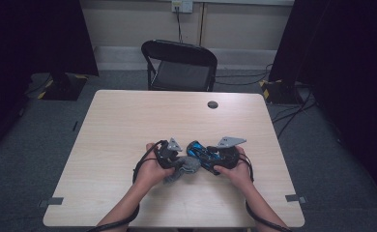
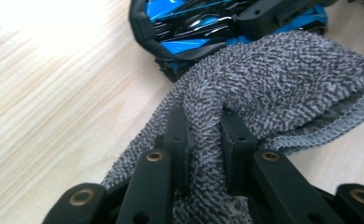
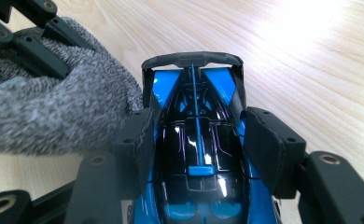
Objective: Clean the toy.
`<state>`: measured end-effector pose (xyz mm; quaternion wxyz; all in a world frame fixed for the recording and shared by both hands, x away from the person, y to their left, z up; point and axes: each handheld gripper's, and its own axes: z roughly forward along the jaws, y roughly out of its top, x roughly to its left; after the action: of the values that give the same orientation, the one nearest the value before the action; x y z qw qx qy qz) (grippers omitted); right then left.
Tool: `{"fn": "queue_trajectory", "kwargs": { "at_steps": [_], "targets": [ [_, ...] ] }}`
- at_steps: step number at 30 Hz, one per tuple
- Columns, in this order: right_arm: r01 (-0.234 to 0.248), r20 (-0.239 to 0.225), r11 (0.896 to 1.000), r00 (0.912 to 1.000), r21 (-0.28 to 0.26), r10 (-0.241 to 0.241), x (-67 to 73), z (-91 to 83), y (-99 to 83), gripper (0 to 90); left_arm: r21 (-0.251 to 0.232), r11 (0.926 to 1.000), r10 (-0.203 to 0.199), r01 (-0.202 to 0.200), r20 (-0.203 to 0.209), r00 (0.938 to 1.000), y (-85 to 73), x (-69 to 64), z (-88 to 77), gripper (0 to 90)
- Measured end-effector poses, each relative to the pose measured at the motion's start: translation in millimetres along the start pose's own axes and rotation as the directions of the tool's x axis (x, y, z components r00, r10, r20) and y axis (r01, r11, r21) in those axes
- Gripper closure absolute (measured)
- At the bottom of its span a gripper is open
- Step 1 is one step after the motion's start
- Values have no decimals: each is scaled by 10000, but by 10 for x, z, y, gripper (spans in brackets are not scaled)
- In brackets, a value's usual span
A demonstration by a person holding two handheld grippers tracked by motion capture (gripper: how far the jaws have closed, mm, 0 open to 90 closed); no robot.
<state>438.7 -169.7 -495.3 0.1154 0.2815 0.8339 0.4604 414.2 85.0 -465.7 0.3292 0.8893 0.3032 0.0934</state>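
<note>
Wiping the toy car with the cloth

Near the middle of the table (image 1: 128,121), the right gripper (image 3: 199,140) clamped the blue-and-black toy car (image 3: 196,154) by its flanks, while the left gripper (image 2: 206,135), just to its left, pinched a fold of grey cloth (image 2: 273,79) against the car's side. Best done, I judged, with the car held steady and the cloth drawn along the bodywork in short, light strokes, keeping the pinch firm.

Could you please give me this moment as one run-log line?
left gripper: shut on grey cloth | right gripper: shut on blue toy car | cloth against car | both on table
</note>
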Motion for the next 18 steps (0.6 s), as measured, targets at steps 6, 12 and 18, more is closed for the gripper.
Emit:
{"fn": "queue_trajectory", "kwargs": {
  "at_steps": [6, 12, 18],
  "targets": [
    [-3, -2, 10000, 10000, 1, 3, 0, 0, 0, 441, 18, 9999, -122, 123, -191, 9997, -14, 57, -28, 757],
    [0, 0, 10000, 10000, 1, 0, 0, 0, 0, 441, -82, 9997, -248, 246, -333, 9991, -32, 104, -39, 757],
    [-7, -8, 10000, 10000, -2, 7, -1, 0, 0, 441, -130, 9991, -412, 406, -480, 9980, -53, 157, -69, 756]
  ]
}}
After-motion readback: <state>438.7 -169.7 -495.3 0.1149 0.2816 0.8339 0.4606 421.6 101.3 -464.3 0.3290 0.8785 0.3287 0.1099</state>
